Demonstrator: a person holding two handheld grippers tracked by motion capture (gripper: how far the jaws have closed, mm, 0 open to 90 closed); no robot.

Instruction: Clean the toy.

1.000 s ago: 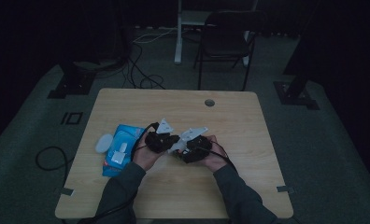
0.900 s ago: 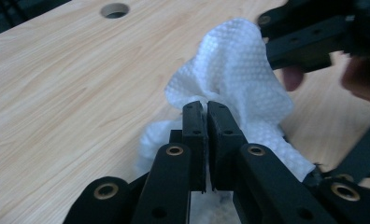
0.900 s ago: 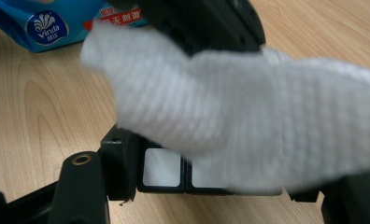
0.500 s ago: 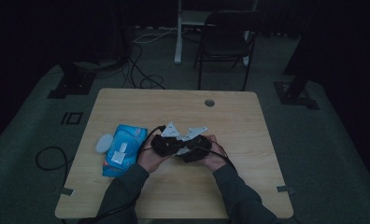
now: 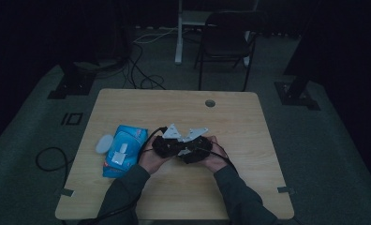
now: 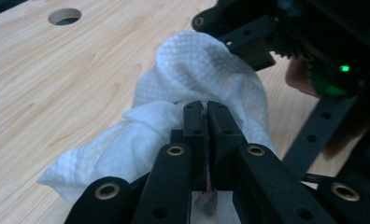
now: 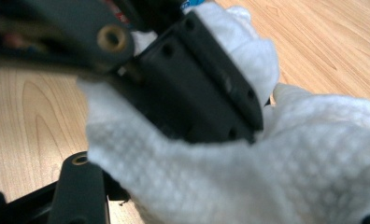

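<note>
Both grippers meet on a white wipe at mid-table.

We see the left gripper [image 6: 205,109] with its jaws pressed together on a fold of the white wipe [image 6: 197,84], which bunches ahead of its tips and spills to their left. The right gripper [image 5: 195,151] sits just beside it; its own tips are buried under cloth, so it seems clamped on the same wipe. A blue wipe pack [image 5: 122,150] lies beyond the left gripper's outer side.
</note>
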